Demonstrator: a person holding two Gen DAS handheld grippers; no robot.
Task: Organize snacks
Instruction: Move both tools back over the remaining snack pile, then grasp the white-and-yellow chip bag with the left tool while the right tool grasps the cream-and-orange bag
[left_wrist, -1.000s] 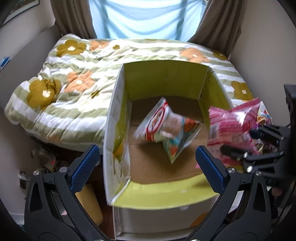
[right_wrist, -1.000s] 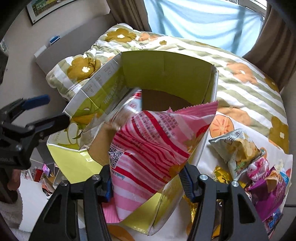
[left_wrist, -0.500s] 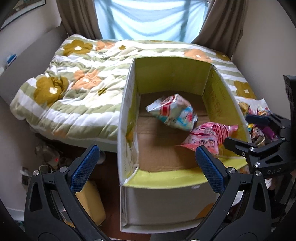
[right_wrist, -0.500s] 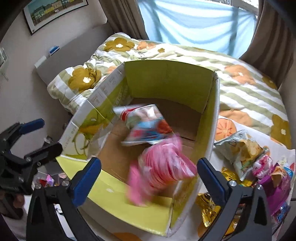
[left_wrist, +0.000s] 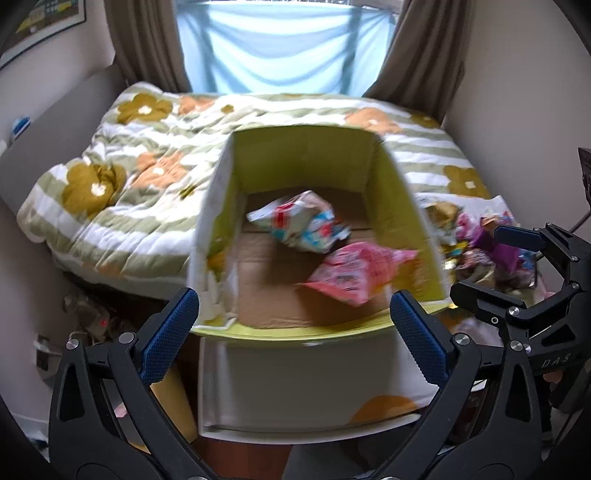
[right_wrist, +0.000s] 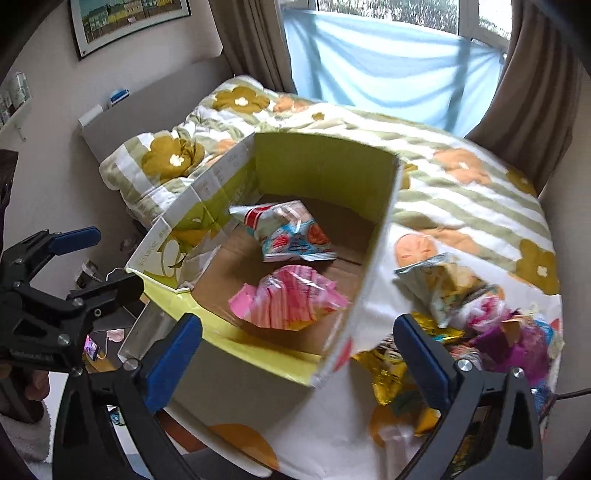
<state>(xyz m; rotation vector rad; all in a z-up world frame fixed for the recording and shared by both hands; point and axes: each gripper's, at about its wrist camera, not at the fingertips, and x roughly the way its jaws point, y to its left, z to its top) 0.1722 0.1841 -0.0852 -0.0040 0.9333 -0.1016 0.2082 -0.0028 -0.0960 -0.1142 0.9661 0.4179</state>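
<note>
An open cardboard box (left_wrist: 303, 158) with yellow-green inner walls stands on the bed; it also shows in the right wrist view (right_wrist: 325, 166). Inside lie a white, red and blue snack bag (left_wrist: 299, 225) (right_wrist: 291, 232) and a pink striped snack bag (left_wrist: 354, 273) (right_wrist: 288, 299). My left gripper (left_wrist: 295, 328) is open and empty, in front of the box's near edge. My right gripper (right_wrist: 299, 347) is open and empty, near the box's right front corner. A pile of several snack packets (right_wrist: 480, 314) lies on the bed right of the box; it also shows in the left wrist view (left_wrist: 480, 243).
The flowered striped quilt (left_wrist: 140, 177) covers the bed behind and left of the box. A window with brown curtains (right_wrist: 388, 70) is at the back. The floor with clutter (left_wrist: 88, 317) lies at the lower left. The other gripper shows in each view's side.
My right gripper opened and let go of the pink bag, which fell into the box. The white, red and blue bag settled on the box floor. Both grippers drew back.
</note>
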